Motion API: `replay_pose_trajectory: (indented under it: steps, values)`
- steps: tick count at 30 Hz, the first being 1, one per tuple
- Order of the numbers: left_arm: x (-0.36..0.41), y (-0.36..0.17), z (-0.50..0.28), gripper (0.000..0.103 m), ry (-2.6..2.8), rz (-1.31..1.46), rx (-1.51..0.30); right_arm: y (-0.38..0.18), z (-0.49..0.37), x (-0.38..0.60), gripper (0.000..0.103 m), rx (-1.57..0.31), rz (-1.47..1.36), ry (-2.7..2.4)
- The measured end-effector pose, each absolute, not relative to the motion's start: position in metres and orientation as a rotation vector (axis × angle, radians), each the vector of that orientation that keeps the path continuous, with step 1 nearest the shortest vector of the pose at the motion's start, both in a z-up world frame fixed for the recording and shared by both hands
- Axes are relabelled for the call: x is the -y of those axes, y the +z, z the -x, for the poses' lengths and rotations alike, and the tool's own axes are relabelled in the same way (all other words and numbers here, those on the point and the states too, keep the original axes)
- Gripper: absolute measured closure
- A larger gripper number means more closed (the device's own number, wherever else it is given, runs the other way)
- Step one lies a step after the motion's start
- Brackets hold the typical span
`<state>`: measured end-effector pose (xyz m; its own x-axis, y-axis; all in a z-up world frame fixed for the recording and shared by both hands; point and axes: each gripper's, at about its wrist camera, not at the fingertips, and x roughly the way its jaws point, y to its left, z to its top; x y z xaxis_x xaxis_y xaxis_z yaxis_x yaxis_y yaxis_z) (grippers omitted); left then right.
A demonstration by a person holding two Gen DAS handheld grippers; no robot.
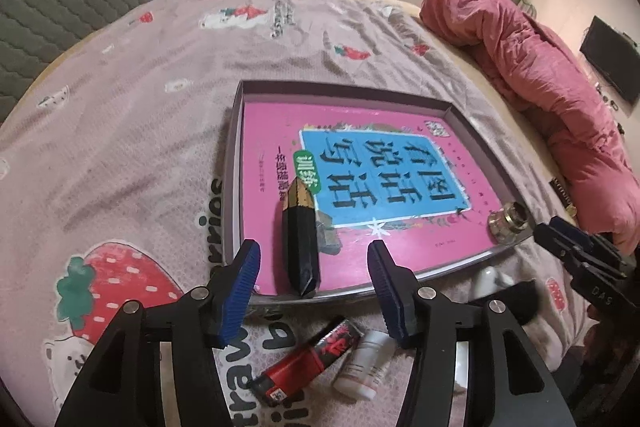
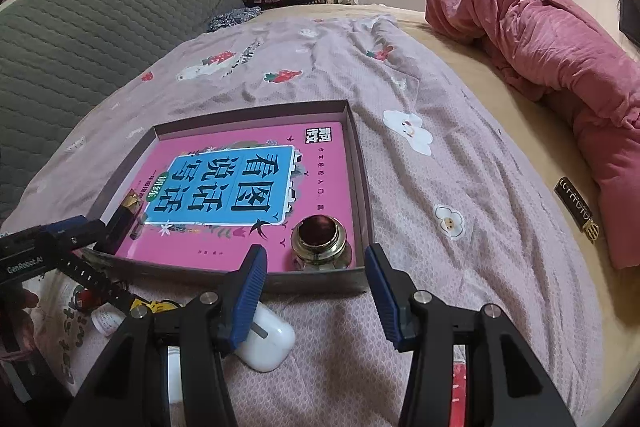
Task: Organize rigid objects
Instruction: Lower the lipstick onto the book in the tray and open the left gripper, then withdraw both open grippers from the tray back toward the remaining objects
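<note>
Your left gripper (image 1: 314, 281) stands wide open with nothing between its blue pads (image 1: 240, 291), hovering over the near edge of the shallow box (image 1: 236, 163) that sits on the strawberry-print bedspread (image 1: 120, 131). Straight ahead of it, the black faceted tube with a gold tip (image 1: 301, 239) lies inside the box on the pink book cover (image 1: 360, 251), its dark end against the near wall. Your right gripper (image 2: 316, 285) is also spread wide and holds nothing, poised at the box's near right corner, just above the rim. Only its view looks down into the small glass jar with a brass neck (image 2: 319, 241), which stands upright in that corner; from the left view the jar (image 1: 506, 221) shows side-on, with the right gripper's (image 1: 568, 239) fingers close beside it. Outside the box, on the bedspread along its near edge, the left view shows a red and black tube (image 1: 308, 359) lying beside a small white bottle (image 1: 362, 367). The right view shows a white earbud case (image 2: 266, 343) partly under that gripper's left finger, seen only as a white scrap in the left view. Along the bed's far right edge lies a rolled pink quilt (image 2: 560, 75), and a grey quilted headboard (image 2: 100, 23) runs along the left edge.
</note>
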<state>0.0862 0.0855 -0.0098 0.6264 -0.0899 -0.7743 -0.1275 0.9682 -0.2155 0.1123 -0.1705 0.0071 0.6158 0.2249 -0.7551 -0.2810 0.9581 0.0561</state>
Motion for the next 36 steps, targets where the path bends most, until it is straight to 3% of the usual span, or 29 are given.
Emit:
replay_pose_trajectory:
  steps: [7, 11, 36]
  values:
    - [-0.088, 0.008, -0.074, 0.04, 0.023, 0.262, -0.858, 0.017, -0.105, 0.176, 0.052, -0.83, 0.052, 0.29]
    - [-0.094, 0.013, -0.068, 0.04, 0.035, 0.276, -0.847, 0.024, -0.1, 0.18, 0.046, -0.809, 0.032, 0.29]
    - [-0.096, 0.016, -0.034, 0.04, 0.033, 0.196, -0.877, 0.044, -0.075, 0.178, 0.046, -0.767, 0.021, 0.33]
